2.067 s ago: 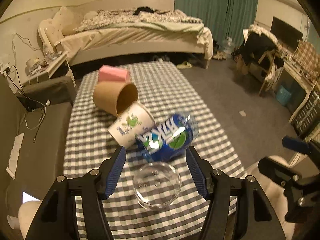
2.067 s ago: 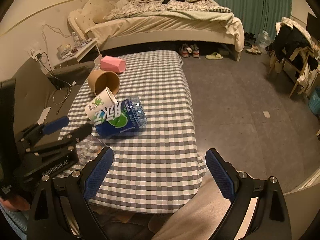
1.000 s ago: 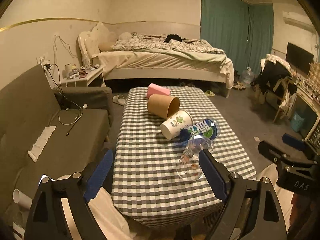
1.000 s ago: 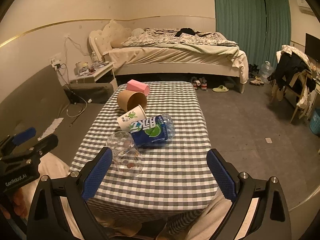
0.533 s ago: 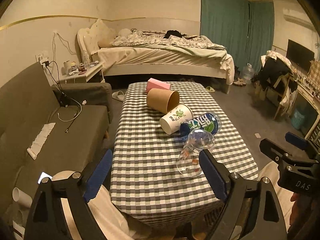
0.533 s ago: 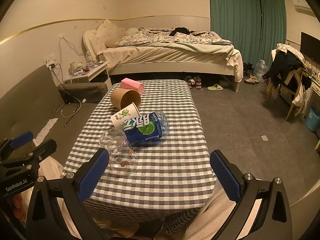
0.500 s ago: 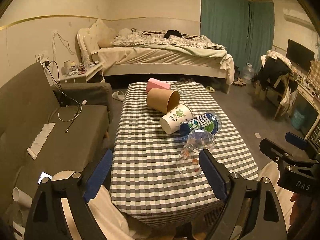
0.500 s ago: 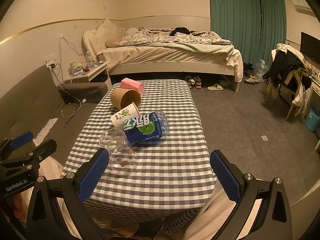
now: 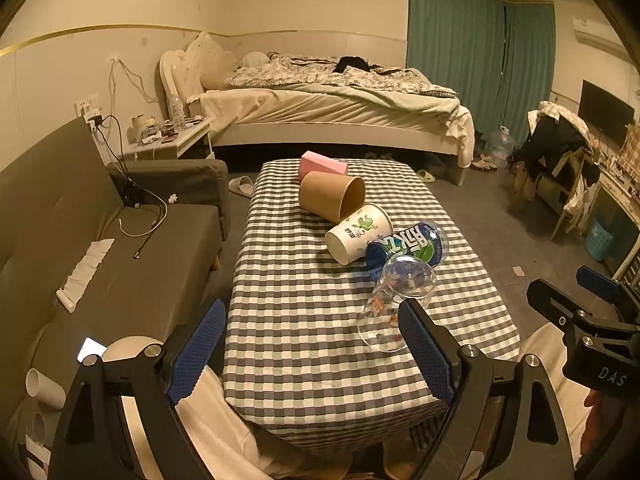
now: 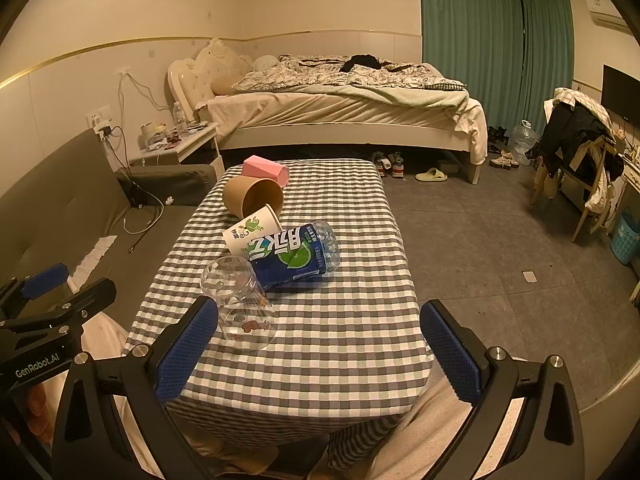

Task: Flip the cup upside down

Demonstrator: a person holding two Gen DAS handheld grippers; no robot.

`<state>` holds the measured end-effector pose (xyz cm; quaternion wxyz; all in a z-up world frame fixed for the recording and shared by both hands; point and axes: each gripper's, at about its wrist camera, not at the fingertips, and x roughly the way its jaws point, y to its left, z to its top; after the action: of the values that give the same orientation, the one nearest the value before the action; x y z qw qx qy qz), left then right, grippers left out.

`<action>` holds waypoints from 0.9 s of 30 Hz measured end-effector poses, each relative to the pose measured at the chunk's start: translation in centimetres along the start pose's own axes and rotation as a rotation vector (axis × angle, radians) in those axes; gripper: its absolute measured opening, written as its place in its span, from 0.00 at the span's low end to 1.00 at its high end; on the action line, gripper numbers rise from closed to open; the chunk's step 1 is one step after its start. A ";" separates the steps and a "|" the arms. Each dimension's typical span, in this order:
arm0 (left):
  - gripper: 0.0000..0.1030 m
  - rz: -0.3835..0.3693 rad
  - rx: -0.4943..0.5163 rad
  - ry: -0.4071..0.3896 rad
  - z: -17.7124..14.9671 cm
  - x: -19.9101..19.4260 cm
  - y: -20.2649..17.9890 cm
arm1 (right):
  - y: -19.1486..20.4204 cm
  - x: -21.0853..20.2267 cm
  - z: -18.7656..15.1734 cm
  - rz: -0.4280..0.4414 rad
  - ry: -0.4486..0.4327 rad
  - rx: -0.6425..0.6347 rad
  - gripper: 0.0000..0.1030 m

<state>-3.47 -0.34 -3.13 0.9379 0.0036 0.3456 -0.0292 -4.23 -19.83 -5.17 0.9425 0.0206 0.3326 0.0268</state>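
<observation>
Left tool (image 9: 312, 354) hangs back from the near edge of the desk (image 9: 280, 280), its blue pads spread wide with nothing between them. Right tool (image 10: 318, 350) sits likewise off the near edge, jaws wide and empty. Both being clear of the desk and open suggests, as a judgement, that the work on the cup is over and the person has let go on purpose.

Going left to right across the left wrist view: a grey sofa (image 9: 100, 248) with cables and a strip of paper on it runs along the left side. On the checked cloth a pink box (image 9: 323, 163) lies at the far end; just in front of it a brown paper cup (image 9: 331, 196) lies on its side, mouth toward the right. A white paper cup (image 9: 358, 234) with a green print lies on its side next, touching or nearly touching the brown one. A blue-labelled bottle (image 9: 408, 246) lies flat beside it.

Nearest the tools is the clear glass cup (image 9: 394, 304), the task's thing. It stands mouth down on the cloth with its base uppermost, tilted in the fisheye so the base leans toward the bottle; whether they touch I cannot tell. Its wide rim on the cloth gives it a steady footing, so the flip looks done.
</observation>
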 end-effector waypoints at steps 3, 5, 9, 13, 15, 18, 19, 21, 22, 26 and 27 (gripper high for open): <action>0.88 0.006 -0.003 0.004 -0.1 0.1 0.1 | 0.1 0.0 0.0 -0.001 -0.001 -0.001 0.98; 0.88 0.012 -0.001 0.003 -0.2 0.1 0.1 | 0.1 0.0 0.0 0.000 -0.003 -0.001 0.98; 0.88 0.022 0.004 -0.002 -0.1 0.1 0.0 | 0.2 0.0 0.0 0.000 0.000 -0.003 0.98; 0.88 0.021 0.002 0.000 -0.1 0.1 0.0 | 0.2 0.0 0.1 -0.001 0.001 -0.004 0.98; 0.88 0.020 0.004 0.000 -0.1 0.1 0.0 | 0.2 0.0 0.0 -0.001 0.001 -0.004 0.99; 0.88 0.020 0.005 -0.003 -0.1 0.1 -0.1 | 0.3 0.0 0.1 0.003 0.001 -0.006 0.99; 0.88 0.020 0.006 -0.004 -0.1 0.1 -0.1 | 0.3 0.0 0.1 0.002 0.001 -0.007 0.99; 0.88 0.021 0.010 -0.004 -0.2 0.2 -0.2 | 0.3 0.0 0.1 0.001 0.000 -0.009 0.98; 0.88 0.020 0.007 -0.004 -0.2 0.1 -0.1 | 0.4 0.1 0.1 0.001 0.000 -0.009 0.98; 0.88 0.020 0.005 -0.005 -0.1 0.1 -0.1 | 0.4 0.1 0.1 0.001 0.001 -0.009 0.98; 0.88 0.021 0.005 -0.005 -0.2 0.1 -0.1 | 0.4 0.1 0.1 0.001 0.003 -0.009 0.99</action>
<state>-3.48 -0.44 -3.33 0.9390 0.0094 0.3433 -0.0204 -4.13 -19.45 -5.09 0.9421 0.0167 0.3336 0.0289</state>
